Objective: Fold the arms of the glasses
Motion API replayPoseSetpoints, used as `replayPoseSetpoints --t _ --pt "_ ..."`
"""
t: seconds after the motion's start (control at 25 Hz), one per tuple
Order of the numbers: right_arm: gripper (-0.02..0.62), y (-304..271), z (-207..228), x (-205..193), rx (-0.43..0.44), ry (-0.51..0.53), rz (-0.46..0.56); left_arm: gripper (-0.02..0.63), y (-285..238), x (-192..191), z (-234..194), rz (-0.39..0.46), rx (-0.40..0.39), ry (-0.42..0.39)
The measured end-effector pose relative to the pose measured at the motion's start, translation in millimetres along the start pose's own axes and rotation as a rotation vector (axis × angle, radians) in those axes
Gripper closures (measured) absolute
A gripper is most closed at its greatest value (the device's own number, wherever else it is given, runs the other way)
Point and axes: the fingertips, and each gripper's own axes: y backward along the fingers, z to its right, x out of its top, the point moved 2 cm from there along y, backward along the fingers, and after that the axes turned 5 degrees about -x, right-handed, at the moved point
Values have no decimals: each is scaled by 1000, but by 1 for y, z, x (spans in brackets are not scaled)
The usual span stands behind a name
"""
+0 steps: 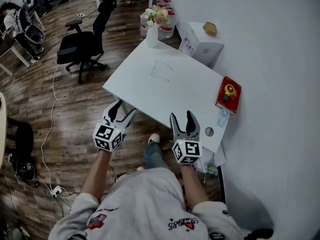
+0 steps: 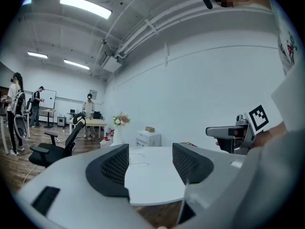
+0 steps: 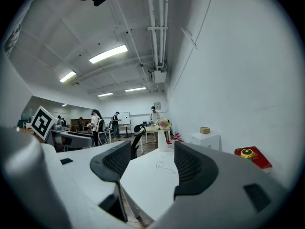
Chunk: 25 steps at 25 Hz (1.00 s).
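Here our left gripper (image 1: 123, 110) and right gripper (image 1: 181, 120) hang at the near edge of the table (image 1: 145, 91), both wide apart and empty. One pair of glasses (image 1: 161, 70) lies mid-table, bare top around it; one vase (image 1: 152, 34) and one red box (image 1: 228, 95) sit at its edges.

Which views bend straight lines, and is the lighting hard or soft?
Left gripper view: strong fisheye, white ceiling pipes bow, corners black. Right gripper view: same bending; long ceiling lamps glow evenly, no glare. Head view: milder distortion, soft shadows; the thin wire-frame glasses look faint on the white rectangular table.
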Motion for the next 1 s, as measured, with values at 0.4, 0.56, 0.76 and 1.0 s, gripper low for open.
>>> replayPoseSetpoints --t 0.4,0.56,0.76,1.0 --pt "331 -157 65 17 21 -9 -25 328 -154 35 -78 -44 15 -11" --pt "333 -215 98 20 23 -4 -38 328 -224 26 -98 -90 -1 -2" --pt "334 -276 129 18 34 15 -66 328 -288 24 -123 -128 -10 34" --pt "337 -317 146 8 35 19 -110 328 -328 12 -144 -180 -35 52"
